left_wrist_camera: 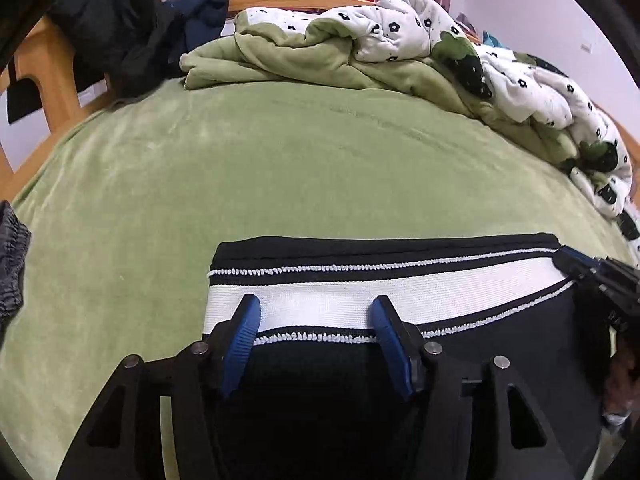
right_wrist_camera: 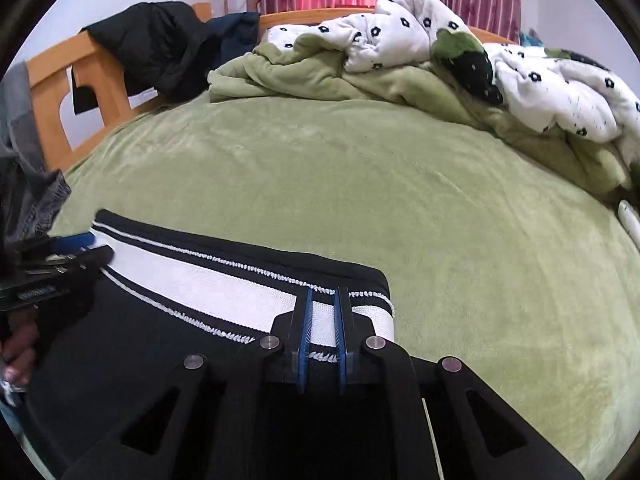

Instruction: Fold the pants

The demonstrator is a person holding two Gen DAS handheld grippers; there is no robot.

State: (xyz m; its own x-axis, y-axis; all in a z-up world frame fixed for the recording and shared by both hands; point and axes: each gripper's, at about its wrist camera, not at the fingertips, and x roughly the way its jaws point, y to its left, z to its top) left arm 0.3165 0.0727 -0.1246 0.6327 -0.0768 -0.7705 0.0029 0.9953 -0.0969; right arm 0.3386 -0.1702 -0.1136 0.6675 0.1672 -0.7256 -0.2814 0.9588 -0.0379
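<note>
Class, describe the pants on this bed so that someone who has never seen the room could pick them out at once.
Find the bed's green cover, with a rumpled flowered quilt at its far side. On the near part lie the black pants. Only they have a broad white waistband edged with white stitching.

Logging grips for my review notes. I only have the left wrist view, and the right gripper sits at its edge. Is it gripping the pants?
Observer: Yes. In the right wrist view, the right gripper is pinched shut on the white waistband, near its right end.
Reviewer: Anything visible behind the left gripper?
Observer: A hand shows behind the left gripper, at the band's other end.
</note>
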